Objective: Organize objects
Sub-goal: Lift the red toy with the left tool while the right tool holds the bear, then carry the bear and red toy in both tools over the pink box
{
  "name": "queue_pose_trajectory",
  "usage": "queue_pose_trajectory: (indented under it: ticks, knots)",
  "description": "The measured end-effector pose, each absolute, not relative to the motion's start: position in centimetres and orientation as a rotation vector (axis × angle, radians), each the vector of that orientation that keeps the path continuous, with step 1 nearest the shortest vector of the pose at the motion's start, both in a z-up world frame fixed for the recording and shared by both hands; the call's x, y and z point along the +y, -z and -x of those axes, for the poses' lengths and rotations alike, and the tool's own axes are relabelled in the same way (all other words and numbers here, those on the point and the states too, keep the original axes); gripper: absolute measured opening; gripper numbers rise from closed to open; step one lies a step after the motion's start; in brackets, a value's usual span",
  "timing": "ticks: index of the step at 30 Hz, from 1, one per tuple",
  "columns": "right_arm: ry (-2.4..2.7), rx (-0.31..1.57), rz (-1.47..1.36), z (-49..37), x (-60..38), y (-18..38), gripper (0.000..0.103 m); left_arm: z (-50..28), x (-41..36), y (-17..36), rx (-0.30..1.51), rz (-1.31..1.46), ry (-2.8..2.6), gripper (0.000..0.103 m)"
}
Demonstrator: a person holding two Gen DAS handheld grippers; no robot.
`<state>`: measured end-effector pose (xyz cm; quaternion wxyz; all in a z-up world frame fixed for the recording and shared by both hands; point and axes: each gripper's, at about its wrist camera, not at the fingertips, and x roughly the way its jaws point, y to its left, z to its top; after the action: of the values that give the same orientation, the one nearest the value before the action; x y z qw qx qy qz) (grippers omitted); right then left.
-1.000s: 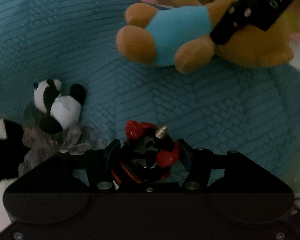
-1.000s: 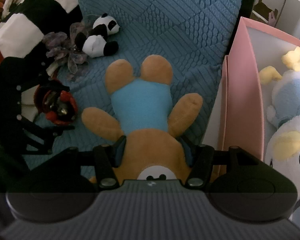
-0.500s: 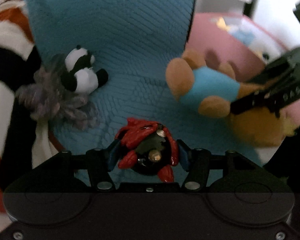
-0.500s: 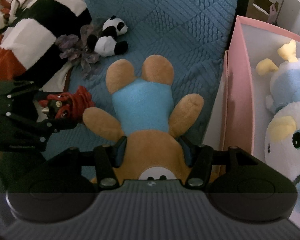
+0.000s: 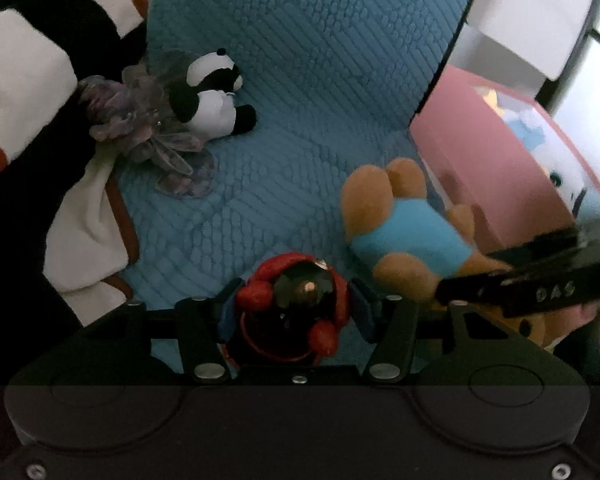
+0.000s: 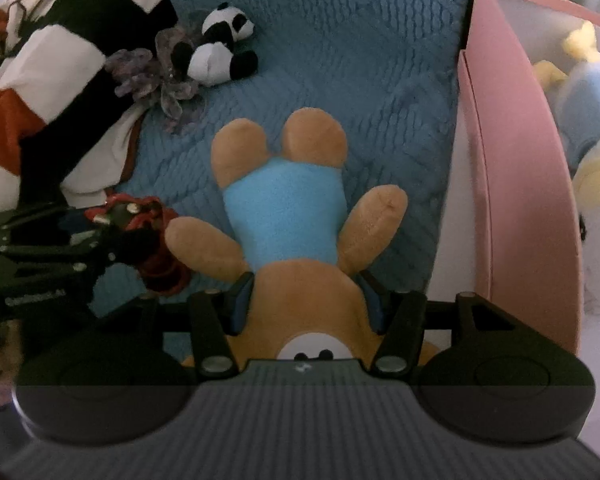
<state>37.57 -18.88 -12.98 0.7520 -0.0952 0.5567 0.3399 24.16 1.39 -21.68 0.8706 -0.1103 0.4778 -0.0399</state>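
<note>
- The brown plush bear in a light blue shirt (image 6: 288,216) hangs head-first in the right gripper (image 6: 306,300), jaws clamped on its head, above the teal quilted bedspread (image 6: 340,40).
- The left gripper (image 5: 296,308) pinches a small red-and-black spiked toy (image 5: 296,304).
- Far left lies a small black-and-white plush panda (image 6: 220,48).
- Right stands the pink storage box (image 6: 512,184); I reckon both toys go there next.

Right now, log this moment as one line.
left gripper: shut on red-black toy | right gripper: shut on teddy bear | pink box: right of bear
</note>
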Motion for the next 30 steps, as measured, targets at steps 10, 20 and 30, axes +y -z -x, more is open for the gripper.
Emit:
queue_pose_trajectory:
  ticks: [10, 20, 30]
  knots:
    - [-0.74, 1.126, 0.184, -36.1, -19.3, 13.6, 0.065, -23.7, 0.6, 23.3, 1.019, 0.249, 0.021, 0.063]
    - [-0.703, 1.017, 0.192, -33.9, -18.7, 14.4, 0.063, -24.2, 0.2, 24.2, 1.0, 0.237, -0.034, 0.059]
    - [-0.675, 1.018, 0.096, -33.9, -19.6, 12.3, 0.053, -23.7, 1.2, 22.4, 0.966, 0.362, -0.068, 0.054]
